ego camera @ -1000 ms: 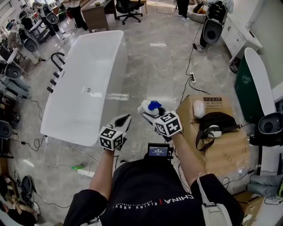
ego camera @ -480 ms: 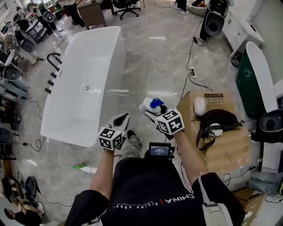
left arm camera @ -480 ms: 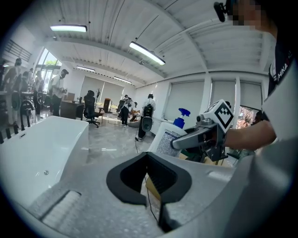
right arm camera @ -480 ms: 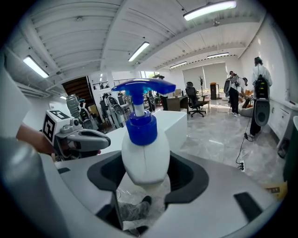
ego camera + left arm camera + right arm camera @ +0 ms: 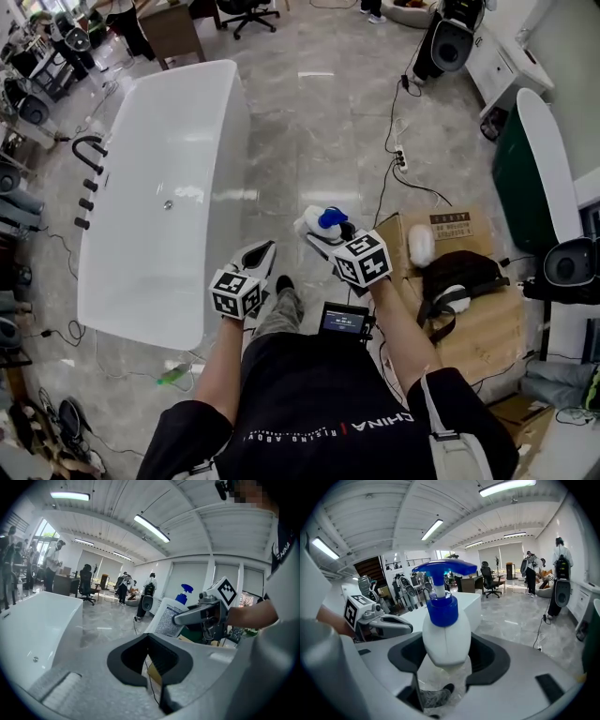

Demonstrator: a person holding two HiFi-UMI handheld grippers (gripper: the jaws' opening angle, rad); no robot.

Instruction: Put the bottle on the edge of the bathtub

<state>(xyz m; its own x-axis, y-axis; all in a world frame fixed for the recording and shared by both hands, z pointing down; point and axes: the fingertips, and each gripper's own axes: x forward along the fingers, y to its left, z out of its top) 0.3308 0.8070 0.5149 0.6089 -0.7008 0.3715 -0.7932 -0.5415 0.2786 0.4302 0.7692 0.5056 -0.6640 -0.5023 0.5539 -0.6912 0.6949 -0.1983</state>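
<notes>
- We find the room evenly bright, lit by long ceiling strips (image 5: 152,528) and pale daylight from the far windows (image 5: 44,534).
- The glossy floor (image 5: 319,131) throws back soft white glare, and the bathtub (image 5: 187,122) nearly washes out.
- Shadows are faint.
- Both gripper views bend hard at the rim (dark rounded corners), and whatever is nearest the lens is soft.
- The head view is sharp, though curved at its edges.
</notes>
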